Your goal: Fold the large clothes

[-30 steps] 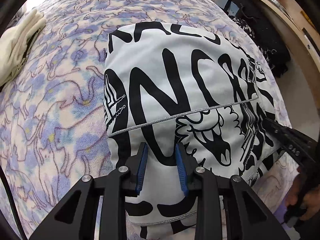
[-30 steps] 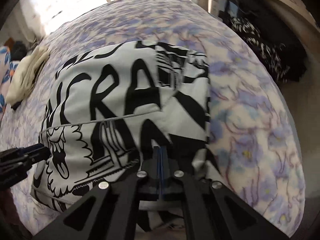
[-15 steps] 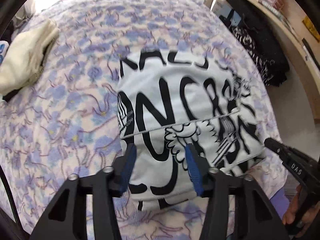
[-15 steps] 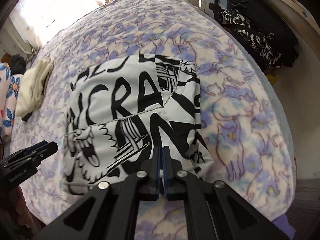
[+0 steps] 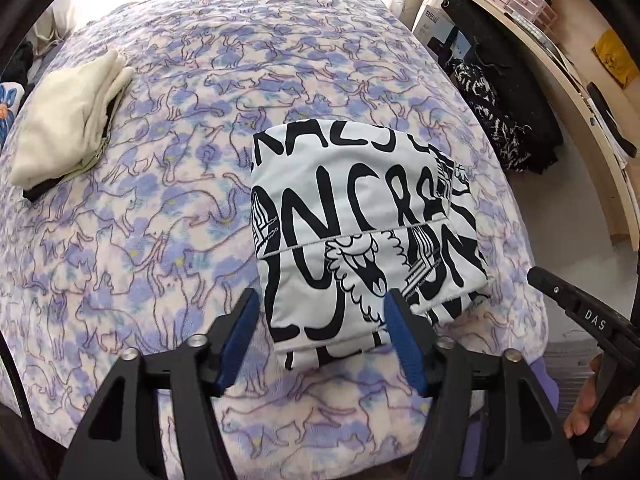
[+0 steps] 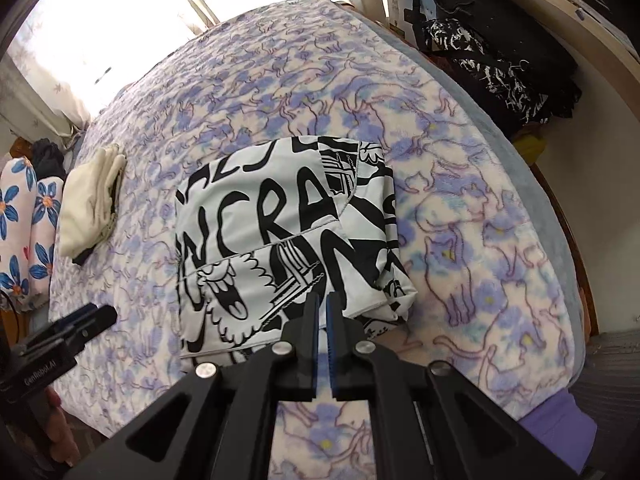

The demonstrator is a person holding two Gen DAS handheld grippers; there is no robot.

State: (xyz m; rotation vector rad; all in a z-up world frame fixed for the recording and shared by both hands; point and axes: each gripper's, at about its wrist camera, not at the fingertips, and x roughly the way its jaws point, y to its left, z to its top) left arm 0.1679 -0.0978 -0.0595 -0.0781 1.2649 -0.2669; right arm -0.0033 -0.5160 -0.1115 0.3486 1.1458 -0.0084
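Black-lettered white garment (image 5: 360, 216), folded square, on fleecy cat-print blanket (image 5: 160, 240)

Blanket (image 5: 160, 240) open btwn folded garment (image 5: 360, 220) & cream pile (image 5: 68, 128).

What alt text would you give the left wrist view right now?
A folded black-and-white graphic-print garment lies on a bed's purple cat-print blanket, with the left hand-held gripper above its near edge, its jaws just opening, holding nothing. A folded cream garment lies far left; the right hand-held gripper enters at right.
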